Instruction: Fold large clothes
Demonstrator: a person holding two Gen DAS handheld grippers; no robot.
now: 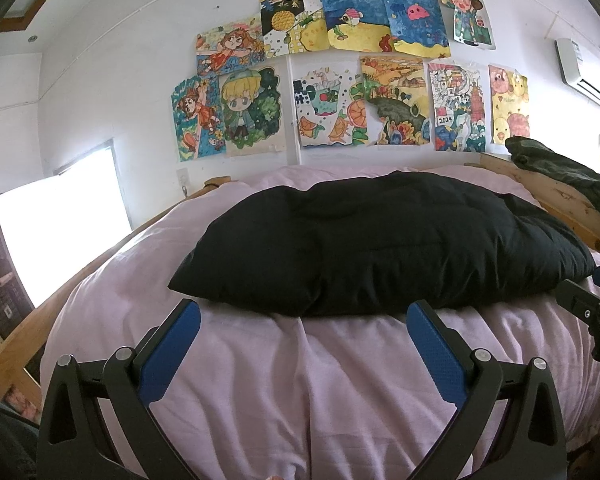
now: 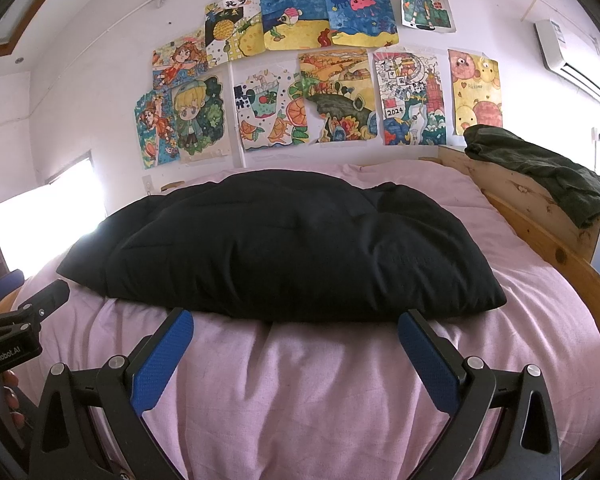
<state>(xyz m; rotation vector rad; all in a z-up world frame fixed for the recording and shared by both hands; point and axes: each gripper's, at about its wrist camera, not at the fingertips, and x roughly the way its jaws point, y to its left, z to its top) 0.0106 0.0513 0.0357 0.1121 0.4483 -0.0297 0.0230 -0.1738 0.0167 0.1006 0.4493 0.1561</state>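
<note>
A big black padded garment (image 1: pixel 380 240) lies folded into a thick bundle across the pink bed cover (image 1: pixel 292 368); it fills the middle of the right wrist view too (image 2: pixel 284 248). My left gripper (image 1: pixel 303 314) hovers just short of its near edge, open, nothing between the blue pads. My right gripper (image 2: pixel 296 322) is likewise open and empty, a little in front of the same edge. Each gripper shows at the side of the other's view: the right one (image 1: pixel 596 300) and the left one (image 2: pixel 24 312).
A wooden bed frame (image 2: pixel 540 216) runs along the right, with a dark green garment (image 2: pixel 540 164) draped over it. Drawings (image 1: pixel 340 72) cover the white wall behind. A bright window (image 1: pixel 60 232) is at the left, an air conditioner (image 2: pixel 568 56) high at the right.
</note>
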